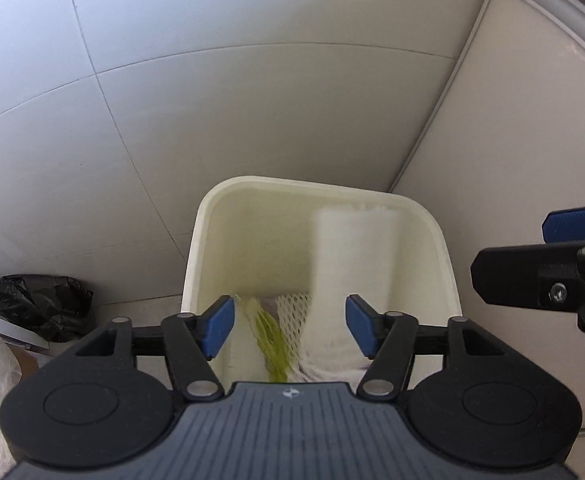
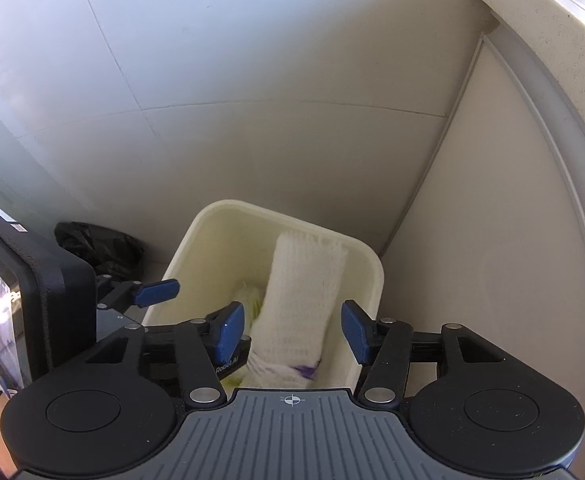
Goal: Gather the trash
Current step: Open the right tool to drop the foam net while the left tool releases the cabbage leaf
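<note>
Left wrist view looks down into a cream bin (image 1: 448,276) standing on the floor (image 1: 172,120) in the corner by the wall (image 1: 512,140). A white towel (image 1: 352,264) leans inside against its far edge, over netting (image 1: 292,312). The left gripper (image 1: 288,326) and right gripper (image 2: 292,332) both have fingers apart, holding nothing. The towel might stay poking up, because it stands tall, and catch a finger.
</note>
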